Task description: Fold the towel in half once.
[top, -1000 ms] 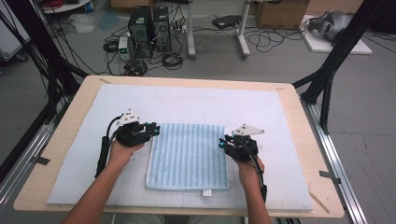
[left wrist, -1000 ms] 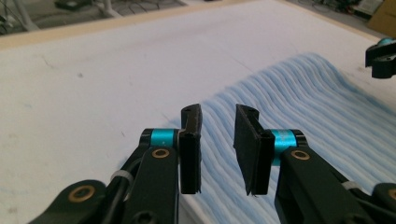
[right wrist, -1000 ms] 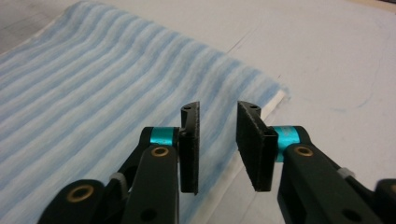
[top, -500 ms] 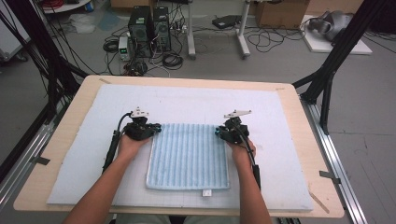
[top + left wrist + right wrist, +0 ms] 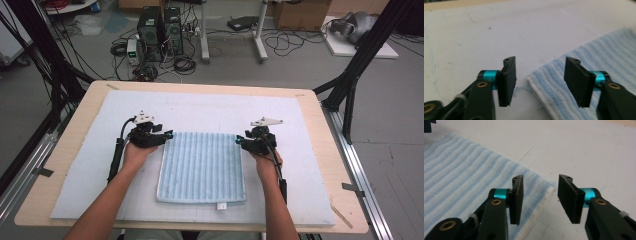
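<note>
Blue-striped terry cloth, that's what both tools are working at: a folded towel (image 5: 201,166) lying flat on the white mat (image 5: 210,107) that covers the wooden table (image 5: 70,135), and it sits squarely between the two hands.

Over to the left gripper (image 5: 167,135). It's at the towel's far corner on its own side, tips pointing in toward the cloth. From the left gripper view, the left gripper (image 5: 539,80) has its jaws standing well apart, and they have just been opening. The towel (image 5: 584,72) corner with its white hem lies below the gap and runs under the jaw on the right of that view, but neither pad presses on it. Released, nothing gripped.

Now the right gripper (image 5: 238,140), mirrored at the opposite far corner. In the right gripper view, the right gripper (image 5: 539,198) is parted too, jaws just been opening, and the towel (image 5: 466,170) edge passes beneath the jaw on the left of that view, with the hem ending in the gap. The other jaw hangs over bare mat (image 5: 586,150). Again no pinch on the cloth, so let go on both sides.

The towel's near edge, with a small white tag (image 5: 222,205), lies back toward the person, behind both grippers.
</note>
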